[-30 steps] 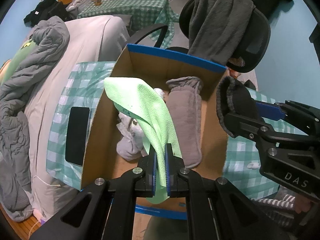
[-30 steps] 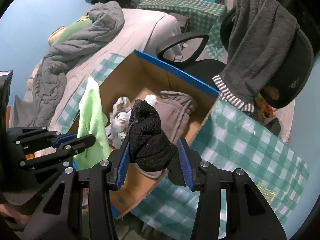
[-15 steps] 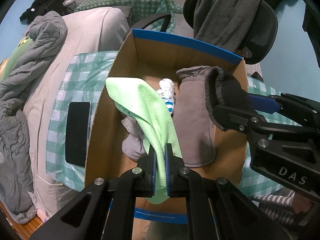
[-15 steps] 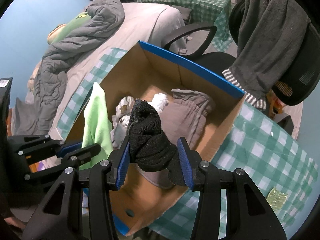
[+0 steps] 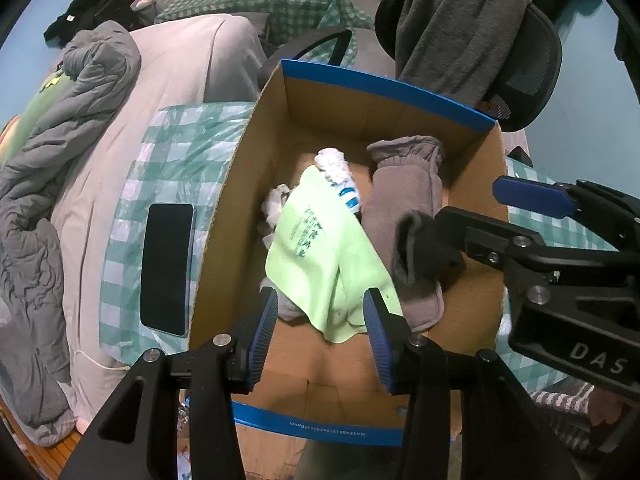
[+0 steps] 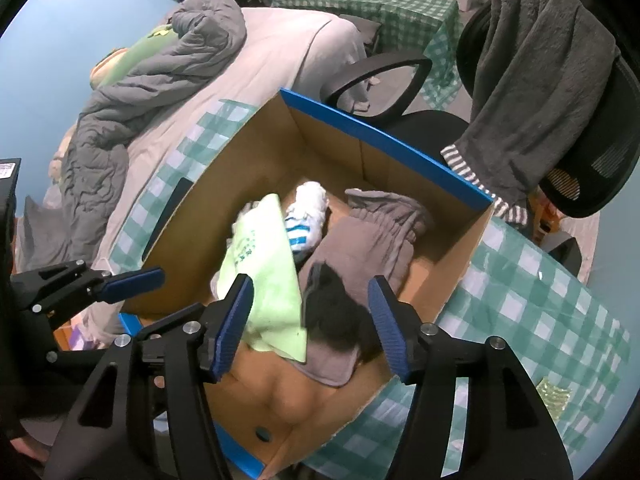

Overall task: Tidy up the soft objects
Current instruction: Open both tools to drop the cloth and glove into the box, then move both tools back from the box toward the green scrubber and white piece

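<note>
right claw [image 6: 310, 320] agape | black sock [image 6: 336, 312] below (blurred) | cardboard box [image 6: 384, 136]

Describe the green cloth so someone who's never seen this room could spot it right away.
Find the cardboard box with blue-edged rims, beside the bed. The cloth lies inside, left of a grey mitten. It is the only bright lime-green item there, with dark printed lettering.

**Dim, cool light with strong fisheye bend**

You're working in dull, bluish indoor light with no hard shadows. Both views curve heavily and go black in the corners. The black sock [image 6: 336, 316] and green cloth [image 5: 320, 248] smear with motion blur. The box [image 5: 384, 92] floor is shaded; the plastic-covered surface [image 6: 532, 292] gives you soft glare.
</note>
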Demonstrator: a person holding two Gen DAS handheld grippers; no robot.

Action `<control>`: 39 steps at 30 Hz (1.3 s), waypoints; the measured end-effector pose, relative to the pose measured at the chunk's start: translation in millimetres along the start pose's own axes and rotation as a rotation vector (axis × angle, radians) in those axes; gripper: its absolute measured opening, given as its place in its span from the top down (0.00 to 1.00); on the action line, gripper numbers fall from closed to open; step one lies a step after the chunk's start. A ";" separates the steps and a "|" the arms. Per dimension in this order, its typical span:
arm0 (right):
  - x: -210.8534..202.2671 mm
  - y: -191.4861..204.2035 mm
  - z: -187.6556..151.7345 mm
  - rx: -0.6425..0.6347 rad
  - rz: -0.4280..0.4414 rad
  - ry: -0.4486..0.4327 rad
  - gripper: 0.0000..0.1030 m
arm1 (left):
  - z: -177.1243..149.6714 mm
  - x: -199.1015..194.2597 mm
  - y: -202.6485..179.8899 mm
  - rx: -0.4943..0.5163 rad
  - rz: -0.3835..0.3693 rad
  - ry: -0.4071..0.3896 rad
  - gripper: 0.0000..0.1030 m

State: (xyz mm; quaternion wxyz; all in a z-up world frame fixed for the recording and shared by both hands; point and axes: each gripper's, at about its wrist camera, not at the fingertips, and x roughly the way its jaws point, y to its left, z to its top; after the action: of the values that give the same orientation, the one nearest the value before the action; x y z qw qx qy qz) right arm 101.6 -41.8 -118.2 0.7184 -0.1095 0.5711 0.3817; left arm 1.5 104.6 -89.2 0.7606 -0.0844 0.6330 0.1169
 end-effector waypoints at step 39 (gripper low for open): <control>-64.7 -107.2 -82.9 0.167 -0.117 -0.020 0.30 | -17.1 -23.0 -124.5 0.142 -0.033 -0.014 0.41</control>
State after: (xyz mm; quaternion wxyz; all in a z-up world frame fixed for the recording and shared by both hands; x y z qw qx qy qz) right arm 109.1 -191.8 -116.5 0.7519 -0.0785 0.5862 0.2913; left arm 16.9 -21.1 -72.2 0.7709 -0.0397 0.6329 0.0596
